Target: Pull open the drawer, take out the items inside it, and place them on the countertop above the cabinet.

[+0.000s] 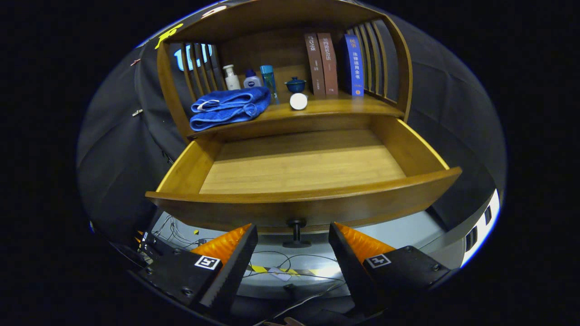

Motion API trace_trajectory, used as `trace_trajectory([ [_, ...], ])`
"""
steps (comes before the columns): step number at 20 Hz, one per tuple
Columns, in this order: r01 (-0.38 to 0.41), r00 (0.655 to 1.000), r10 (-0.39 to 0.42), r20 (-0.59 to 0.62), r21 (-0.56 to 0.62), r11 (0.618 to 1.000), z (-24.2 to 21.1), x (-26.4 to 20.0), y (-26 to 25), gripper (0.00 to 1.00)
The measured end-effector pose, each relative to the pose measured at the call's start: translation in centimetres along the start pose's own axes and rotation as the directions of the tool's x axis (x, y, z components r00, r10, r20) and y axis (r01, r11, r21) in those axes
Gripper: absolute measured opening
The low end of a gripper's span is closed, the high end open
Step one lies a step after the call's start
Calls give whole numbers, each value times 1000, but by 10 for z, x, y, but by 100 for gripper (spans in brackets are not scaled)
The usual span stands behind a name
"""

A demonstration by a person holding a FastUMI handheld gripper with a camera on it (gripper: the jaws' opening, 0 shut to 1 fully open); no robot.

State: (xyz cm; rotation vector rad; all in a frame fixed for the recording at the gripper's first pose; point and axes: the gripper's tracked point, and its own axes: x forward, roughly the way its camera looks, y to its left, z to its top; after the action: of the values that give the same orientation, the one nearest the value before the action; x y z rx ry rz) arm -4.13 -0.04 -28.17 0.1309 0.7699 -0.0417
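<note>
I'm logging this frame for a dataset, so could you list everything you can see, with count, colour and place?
drawer: 1, brown wood, pulled open, nothing visible inside
knob: 1, dark, on the drawer front, just ahead of the fingers
countertop: 1, brown wood, above the drawer
towel: 1, blue, folded, countertop's left
bottles: 3, white, white-and-blue, clear blue, behind the towel
lidded bowl: 1, blue, mid-countertop
round lid: 1, white, before the bowl
books: 3, two brown, one blue, upright
cables: several, floor below
gripper: 1, open, below the knob
</note>
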Motion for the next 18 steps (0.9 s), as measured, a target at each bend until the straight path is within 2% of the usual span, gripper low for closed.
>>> trace_trajectory([
  [5, 1, 998, 0, 57, -16, 1000, 9, 13, 0, 100],
  [10, 3, 1000, -3, 21, -7, 1000, -5, 32, -2, 100],
  [18, -13, 996, 15, 93, -23, 1000, 58, 83, 3, 100],
])
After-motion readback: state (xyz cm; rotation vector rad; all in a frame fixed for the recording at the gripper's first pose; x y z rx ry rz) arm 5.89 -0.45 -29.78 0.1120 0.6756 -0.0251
